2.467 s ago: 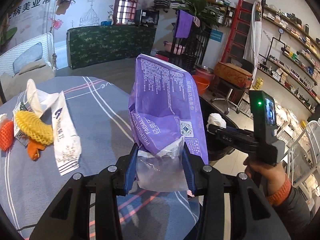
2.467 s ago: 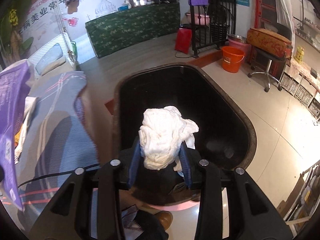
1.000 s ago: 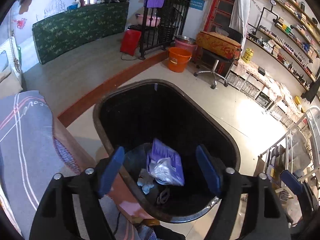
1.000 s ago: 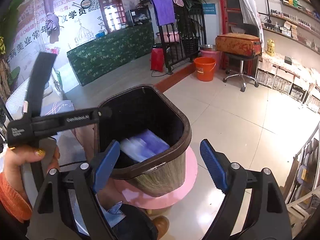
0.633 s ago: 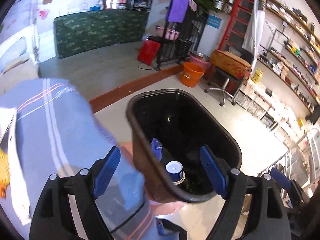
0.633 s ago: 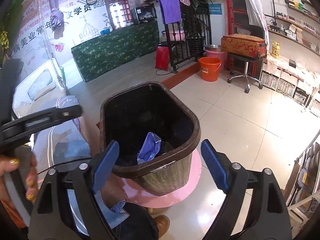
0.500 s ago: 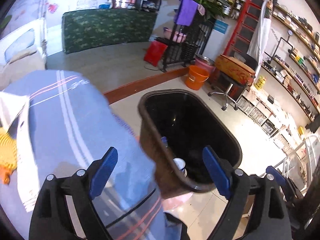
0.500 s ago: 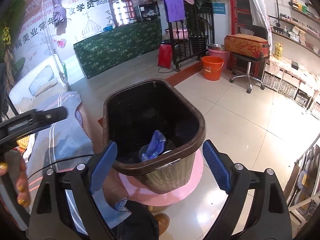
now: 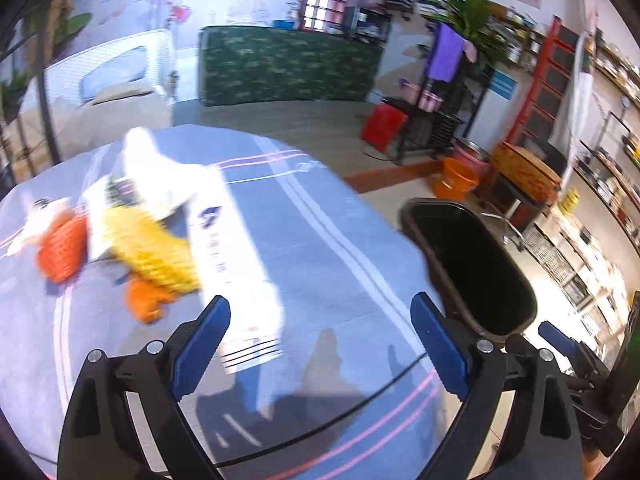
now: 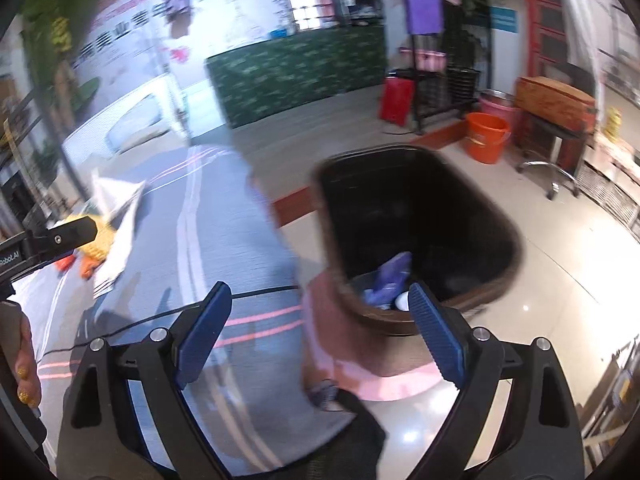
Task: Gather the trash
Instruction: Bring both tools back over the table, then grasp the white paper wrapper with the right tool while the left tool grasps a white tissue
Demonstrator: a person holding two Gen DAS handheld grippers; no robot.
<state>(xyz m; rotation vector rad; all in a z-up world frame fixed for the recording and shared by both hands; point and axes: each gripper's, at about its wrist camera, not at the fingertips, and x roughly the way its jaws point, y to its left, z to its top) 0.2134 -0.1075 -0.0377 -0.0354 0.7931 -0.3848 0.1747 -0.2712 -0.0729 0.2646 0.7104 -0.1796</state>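
My left gripper (image 9: 320,308) hangs over the grey-blue tablecloth (image 9: 328,240), its jaws opening with nothing between them. Ahead and to the left lies trash: a long white wrapper (image 9: 236,264), a yellow foam net (image 9: 152,256), an orange foam net (image 9: 62,248) and crumpled white paper (image 9: 160,176). My right gripper (image 10: 319,292) is open and empty over the table's edge. Right of it stands the dark bin (image 10: 420,208), with a purple pack (image 10: 390,276) inside. The bin (image 9: 472,264) also shows right of the table in the left wrist view.
A black cable (image 9: 360,432) runs across the near tablecloth. On the floor beyond the bin are an orange bucket (image 10: 486,136), a stool (image 10: 556,128) and a black rack. Shelves line the right wall. A hand (image 10: 24,360) holds the left gripper.
The purple pack and the white tissue have left the jaws and the pack lies in the bin. Both grippers have swung left from the bin toward the table, and their jaws stand wider.
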